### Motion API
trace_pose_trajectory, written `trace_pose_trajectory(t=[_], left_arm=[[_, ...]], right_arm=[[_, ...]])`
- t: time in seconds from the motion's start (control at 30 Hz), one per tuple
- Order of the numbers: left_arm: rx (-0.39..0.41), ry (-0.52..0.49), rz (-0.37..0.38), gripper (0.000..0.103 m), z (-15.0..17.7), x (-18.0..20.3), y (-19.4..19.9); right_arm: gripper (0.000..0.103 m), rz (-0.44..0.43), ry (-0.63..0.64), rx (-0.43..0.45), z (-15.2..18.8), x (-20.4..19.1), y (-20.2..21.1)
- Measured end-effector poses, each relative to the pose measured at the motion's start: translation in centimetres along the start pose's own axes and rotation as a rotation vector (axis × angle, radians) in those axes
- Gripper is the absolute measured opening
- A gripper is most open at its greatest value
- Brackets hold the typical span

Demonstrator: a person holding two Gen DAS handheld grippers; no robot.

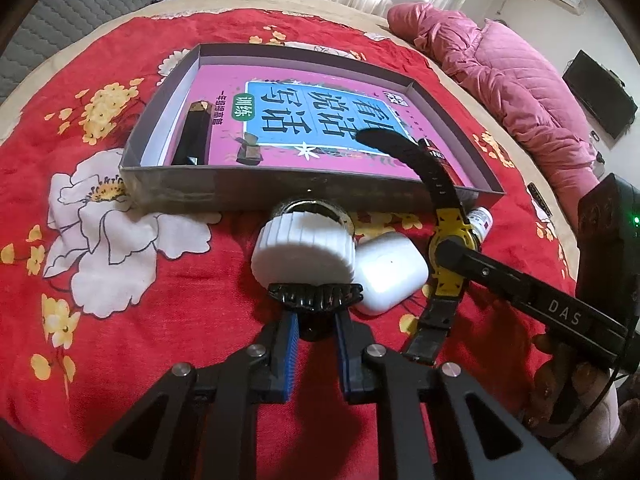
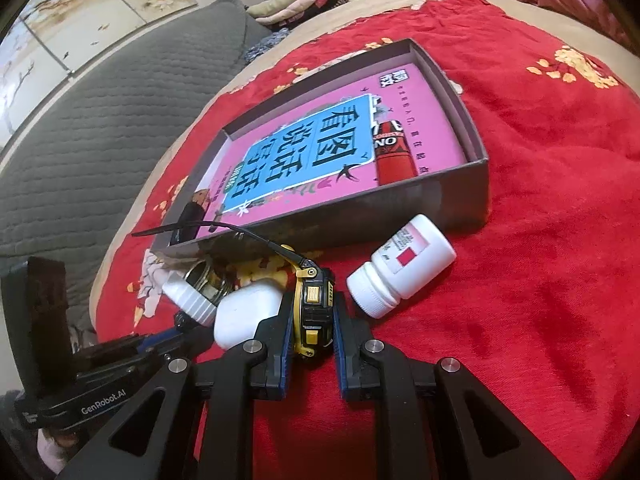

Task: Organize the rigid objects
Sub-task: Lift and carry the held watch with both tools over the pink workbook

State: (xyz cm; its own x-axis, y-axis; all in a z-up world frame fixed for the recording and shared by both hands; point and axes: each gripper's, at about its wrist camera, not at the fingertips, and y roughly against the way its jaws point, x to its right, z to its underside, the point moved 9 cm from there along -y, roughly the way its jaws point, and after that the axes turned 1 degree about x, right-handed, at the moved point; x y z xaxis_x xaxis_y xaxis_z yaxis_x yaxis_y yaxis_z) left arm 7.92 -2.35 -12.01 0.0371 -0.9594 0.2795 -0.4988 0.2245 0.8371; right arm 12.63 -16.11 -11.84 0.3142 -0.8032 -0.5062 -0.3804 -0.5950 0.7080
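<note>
A grey shallow box (image 1: 280, 190) lies on a red flowered cloth, with a pink book (image 1: 320, 120) inside, a dark bar (image 1: 192, 136) at its left and a red bottle (image 2: 394, 156) at its right. My left gripper (image 1: 314, 320) is shut on a black hair clip (image 1: 314, 298) in front of a white-capped glass jar (image 1: 304, 248). My right gripper (image 2: 312, 328) is shut on a yellow-and-black watch (image 2: 312, 300), also in the left wrist view (image 1: 448, 256). A white earbud case (image 1: 390, 276) lies between them.
A white pill bottle (image 2: 404, 264) lies on its side right of the watch, near the box's front corner. A pink quilt (image 1: 500, 68) is bunched at the far right of the bed. A grey mattress (image 2: 100, 120) borders the cloth on the left.
</note>
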Motion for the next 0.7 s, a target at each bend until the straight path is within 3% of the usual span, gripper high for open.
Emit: trace_pose_trajectory(t=[0.33,0.7], left_arm=[[0.020,-0.036,0.015,0.016,0.5,0.6,2.2],[0.093,-0.080,0.017,0.016,-0.4,1.8,4.6]], right_arm=[[0.017,-0.031,0.014,0.038,-0.5,-0.8,1.1],[0.017,-0.084,0.009,0.097,-1.7,-1.3,2.6]])
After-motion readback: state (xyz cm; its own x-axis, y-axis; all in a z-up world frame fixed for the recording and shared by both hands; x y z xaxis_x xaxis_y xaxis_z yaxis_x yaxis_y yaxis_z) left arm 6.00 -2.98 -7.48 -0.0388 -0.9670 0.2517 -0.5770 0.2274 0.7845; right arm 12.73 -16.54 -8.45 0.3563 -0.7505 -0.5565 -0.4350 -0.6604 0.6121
